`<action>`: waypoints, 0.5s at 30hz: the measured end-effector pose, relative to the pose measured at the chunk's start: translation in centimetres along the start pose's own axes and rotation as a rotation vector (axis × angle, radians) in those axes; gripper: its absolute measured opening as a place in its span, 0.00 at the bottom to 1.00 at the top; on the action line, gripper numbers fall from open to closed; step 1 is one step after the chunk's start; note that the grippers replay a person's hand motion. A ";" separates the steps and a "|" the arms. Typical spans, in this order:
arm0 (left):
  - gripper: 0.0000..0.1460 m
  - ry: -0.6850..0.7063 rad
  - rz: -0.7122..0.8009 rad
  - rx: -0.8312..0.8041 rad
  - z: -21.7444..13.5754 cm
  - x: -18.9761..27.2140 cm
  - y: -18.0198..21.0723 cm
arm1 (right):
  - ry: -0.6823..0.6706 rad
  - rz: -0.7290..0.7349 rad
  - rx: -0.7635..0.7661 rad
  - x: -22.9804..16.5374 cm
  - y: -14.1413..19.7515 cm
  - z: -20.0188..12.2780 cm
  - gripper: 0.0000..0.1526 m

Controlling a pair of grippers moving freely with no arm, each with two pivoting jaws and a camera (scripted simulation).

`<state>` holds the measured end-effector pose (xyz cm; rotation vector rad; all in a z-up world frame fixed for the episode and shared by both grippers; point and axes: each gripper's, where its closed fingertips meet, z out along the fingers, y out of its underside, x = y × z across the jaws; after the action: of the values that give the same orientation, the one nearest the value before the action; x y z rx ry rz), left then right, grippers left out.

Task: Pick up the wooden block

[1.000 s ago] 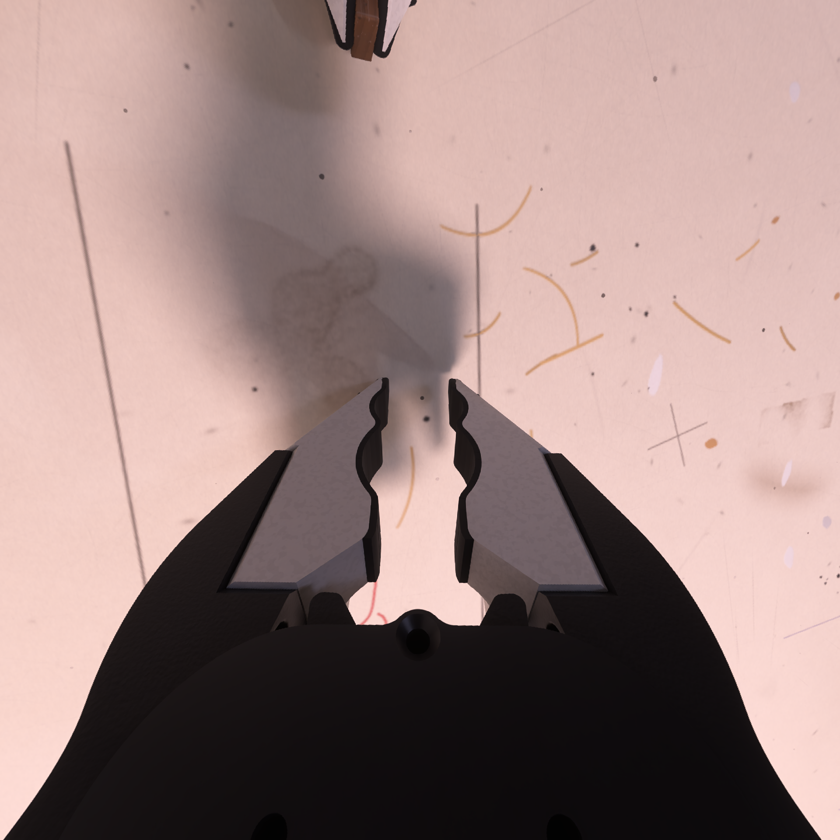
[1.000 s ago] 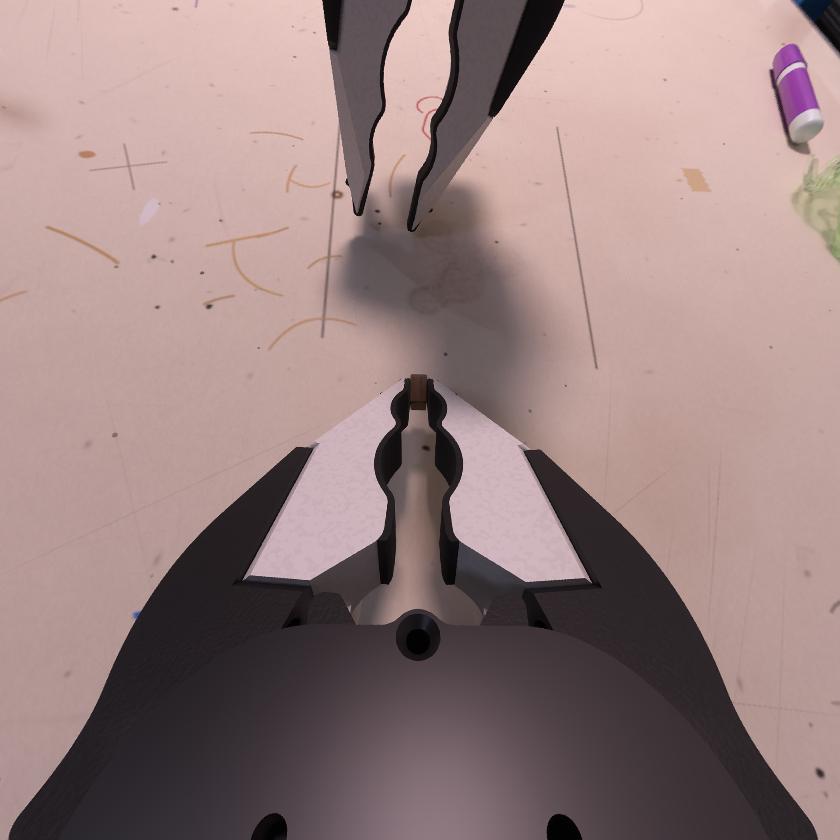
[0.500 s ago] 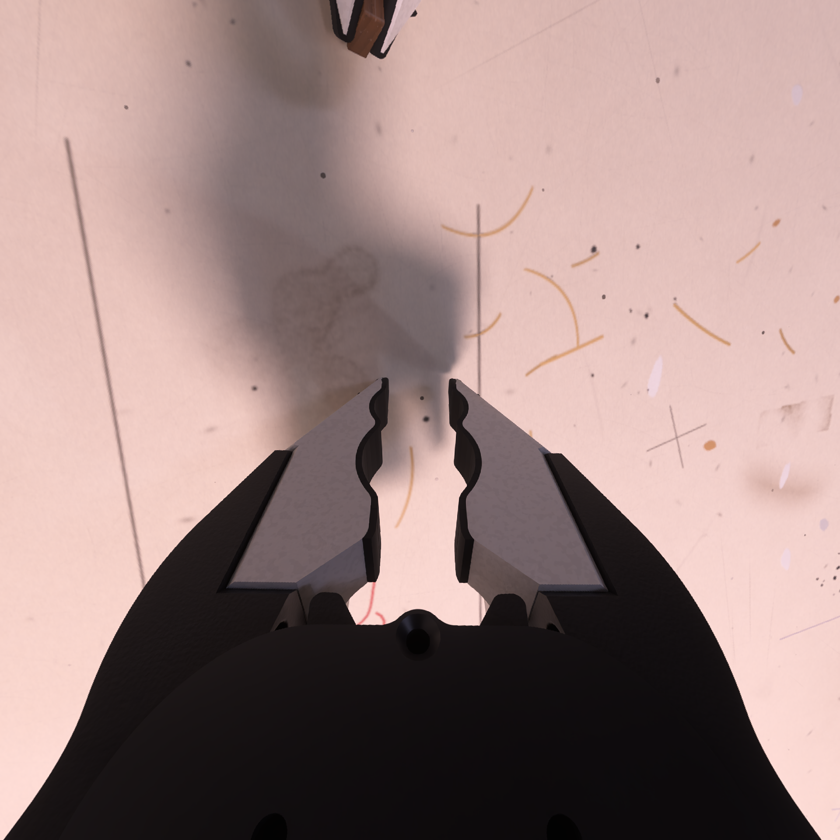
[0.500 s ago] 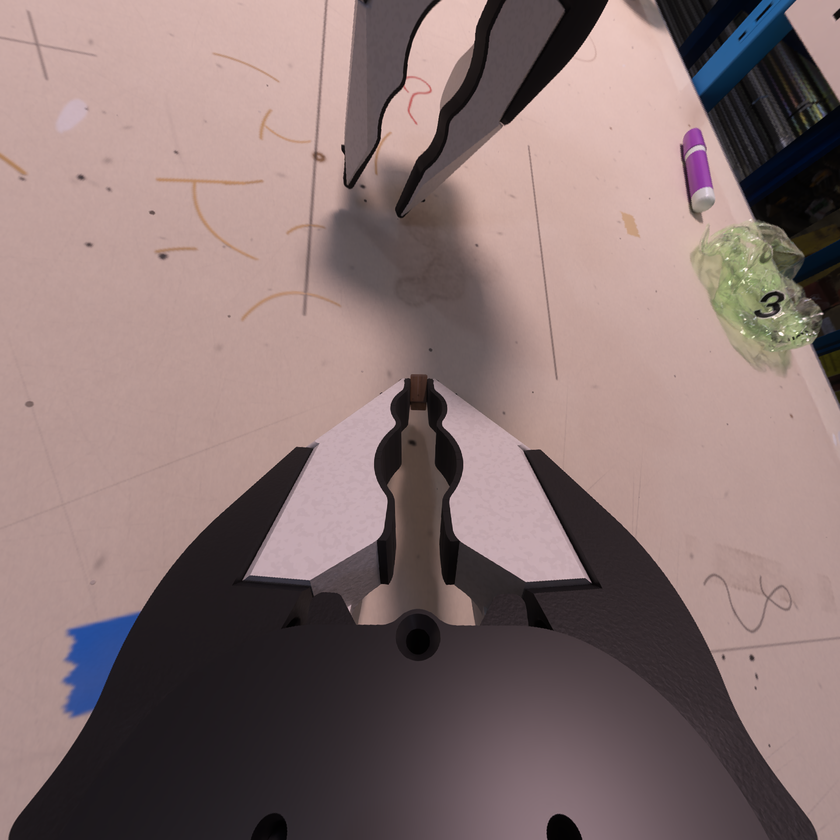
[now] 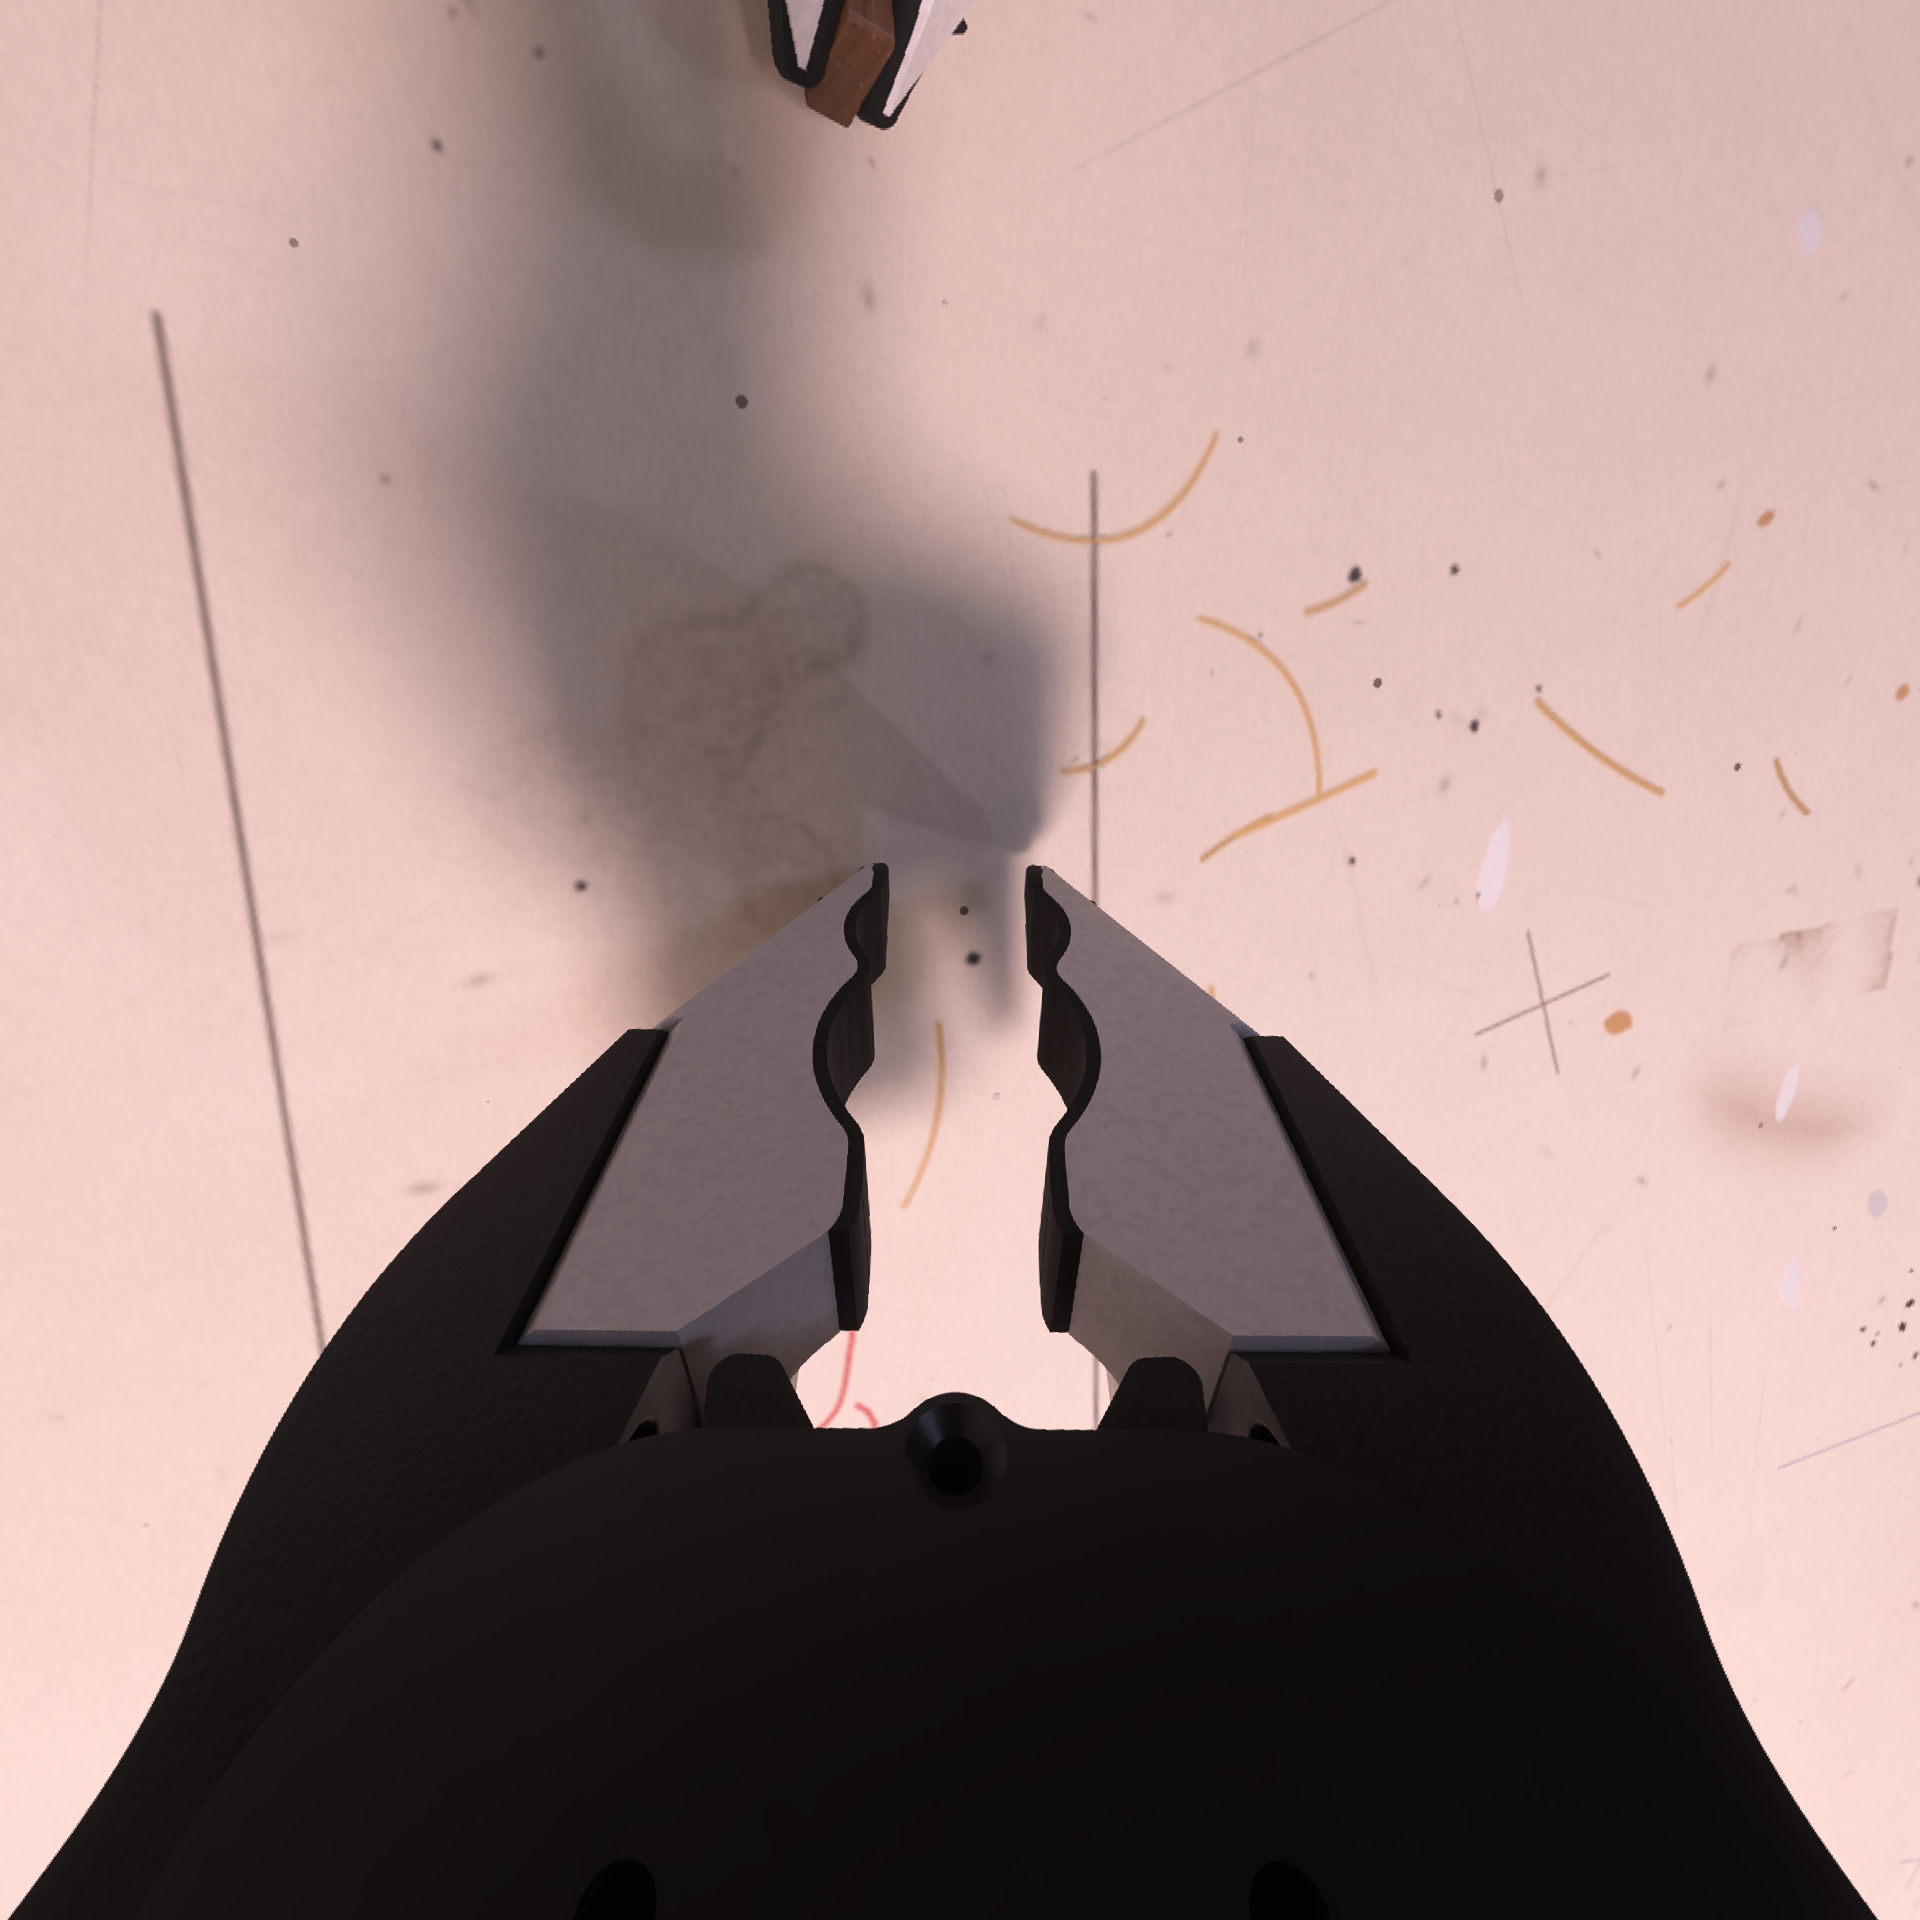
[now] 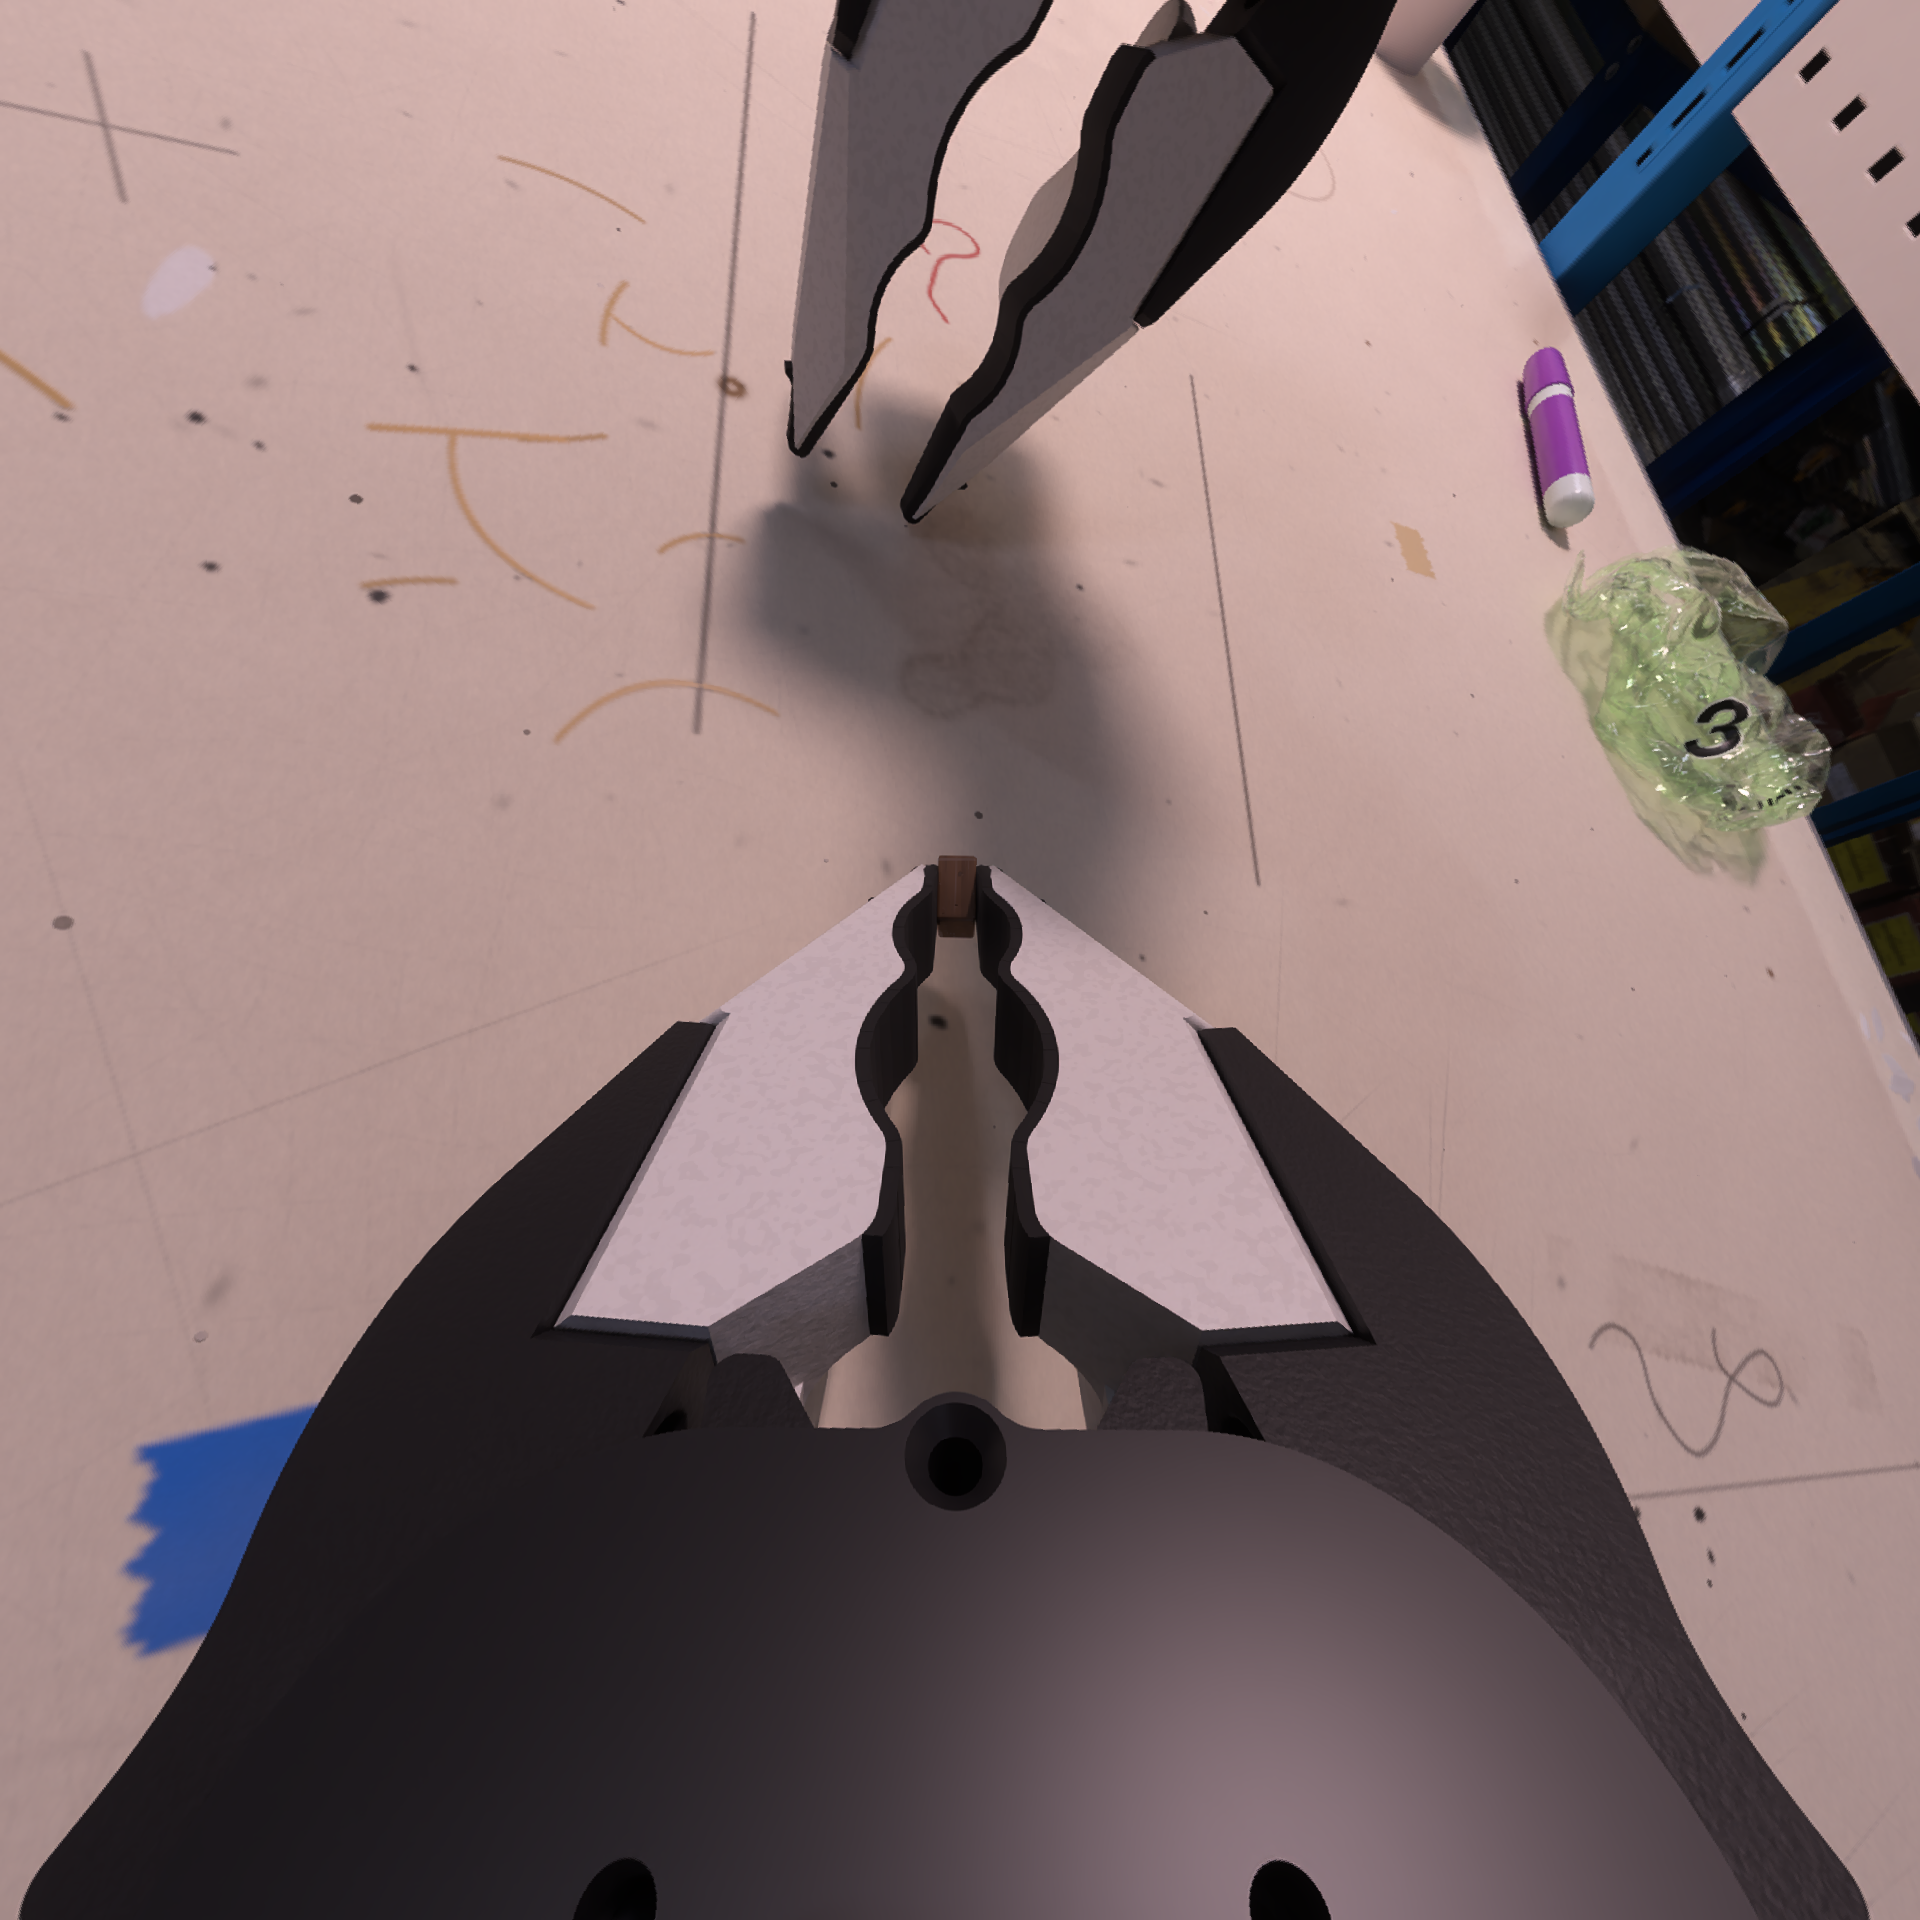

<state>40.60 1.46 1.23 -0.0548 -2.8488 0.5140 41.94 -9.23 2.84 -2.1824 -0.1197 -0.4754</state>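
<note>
Block: the wooden block is a small brown piece pinched at the very tips of the right gripper, lifted clear of the table.
Right jaws: nearly closed, clamped on the block's two side faces, nothing else between them.
Left jaws: the left gripper stands partly open and empty, just above the table, across from the block.
Handling: probably light, stiff and not fragile; smooth wood held only at the tips could twist or slip, so a deeper hold on the flat sides would be safer.
Edge: the table edge runs to the right of the block, with blue shelving beyond.
Clutter: a purple tube and a crumpled green wrapper lie near that edge, well apart from the block.
Room: open table around the block; the left gripper is the nearest obstacle.
</note>
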 end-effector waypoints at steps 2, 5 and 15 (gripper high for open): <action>0.18 -0.002 -0.001 0.002 0.0 0.0 0.0 | -0.003 -0.006 0.002 -0.1 0.0 0.0 0.04; 0.18 -0.008 -0.003 0.002 0.0 0.0 0.0 | 0.003 -0.016 -0.004 -0.1 0.1 0.1 0.04; 0.18 -0.008 -0.004 -0.006 0.0 0.0 0.0 | 0.032 -0.059 -0.012 -0.1 0.2 0.3 0.04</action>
<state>40.61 1.44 1.24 -0.0478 -2.8573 0.5057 42.01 -9.10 2.56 -2.1866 -0.1641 -0.5456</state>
